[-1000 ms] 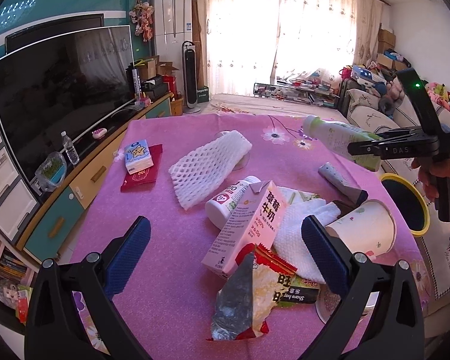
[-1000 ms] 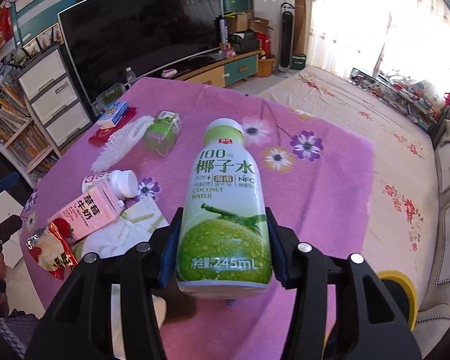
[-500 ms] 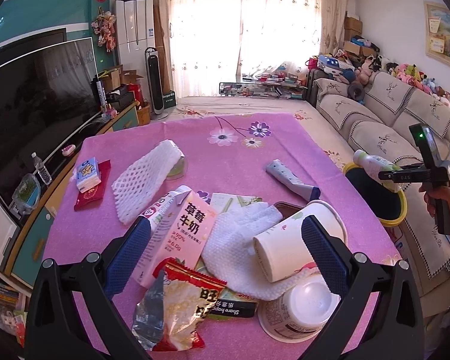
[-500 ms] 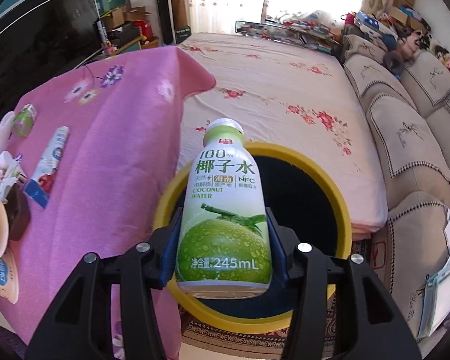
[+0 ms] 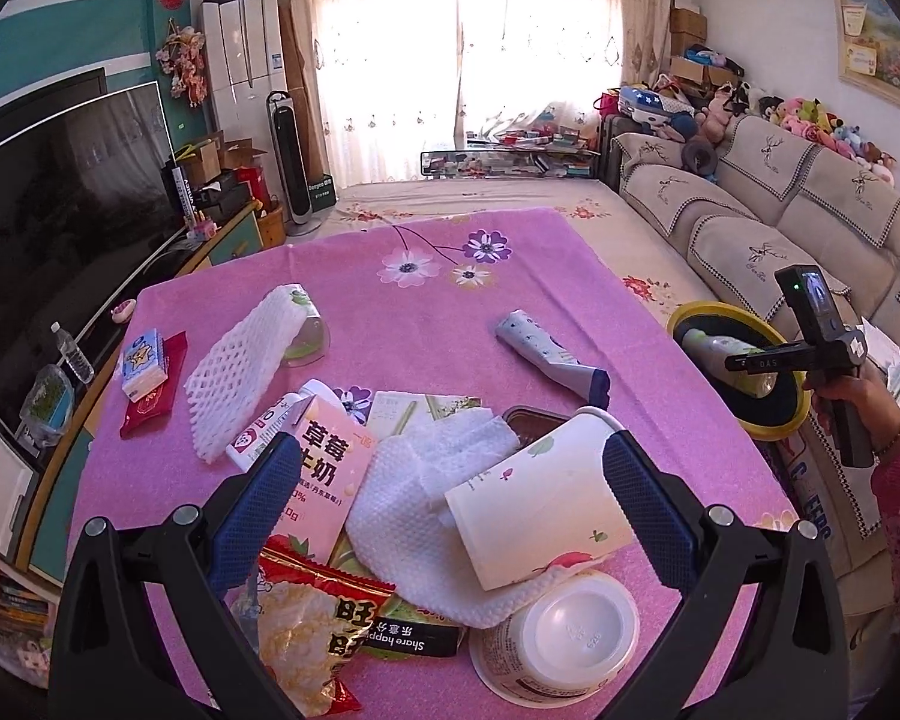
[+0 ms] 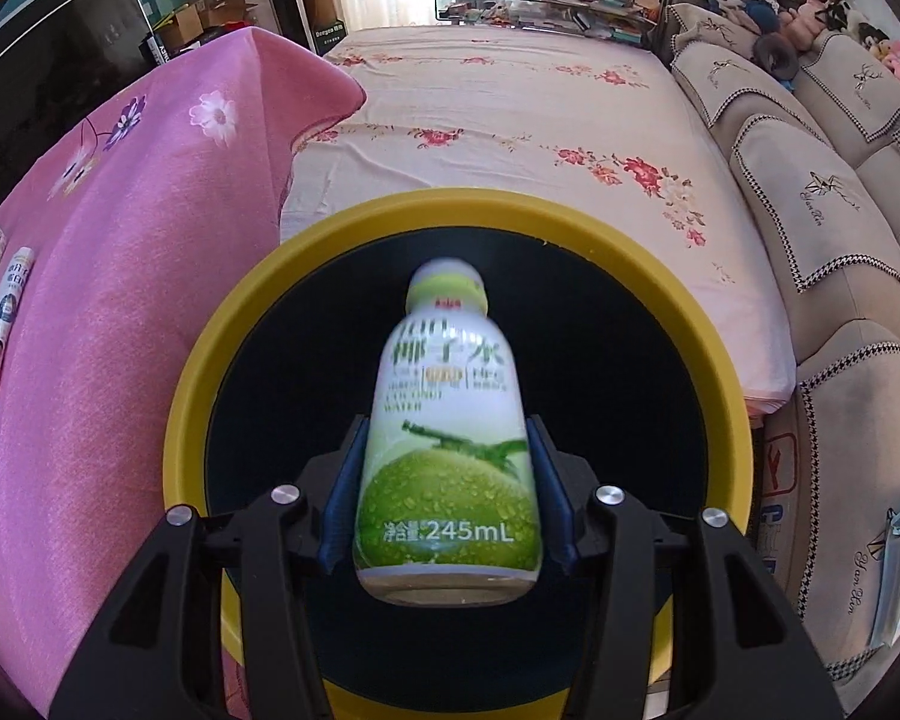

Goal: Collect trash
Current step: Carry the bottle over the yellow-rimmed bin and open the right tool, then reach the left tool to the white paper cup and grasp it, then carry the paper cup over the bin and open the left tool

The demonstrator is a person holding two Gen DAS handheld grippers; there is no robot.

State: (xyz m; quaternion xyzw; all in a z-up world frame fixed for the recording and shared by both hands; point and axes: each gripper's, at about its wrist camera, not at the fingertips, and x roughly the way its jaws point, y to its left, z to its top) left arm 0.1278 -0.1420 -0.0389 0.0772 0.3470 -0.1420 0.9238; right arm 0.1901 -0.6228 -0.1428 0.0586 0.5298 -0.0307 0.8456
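Observation:
My right gripper [image 6: 447, 480] holds a green-and-white coconut water bottle [image 6: 447, 438] over the open mouth of a yellow-rimmed bin [image 6: 222, 324]; the bottle looks blurred and its cap tips down into the bin. The bottle [image 5: 720, 354] and bin [image 5: 696, 309] also show in the left wrist view. My left gripper [image 5: 450, 504] is open and empty, low over a trash pile: a paper cup [image 5: 540, 516], a white cloth [image 5: 414, 486], a pink milk carton [image 5: 324, 480], a snack bag [image 5: 306, 624] and a white tub [image 5: 564, 630].
On the pink-clothed table [image 5: 402, 324] lie a foam net [image 5: 240, 354], a tube [image 5: 552, 354] and a tissue pack [image 5: 141, 360]. A sofa [image 6: 840, 192] stands right of the bin. A TV [image 5: 60, 192] is at left.
My right gripper has lowered the bottle closer over the bin's mouth, and the bottle now looks blurred. My left gripper has moved in nearer the trash pile.

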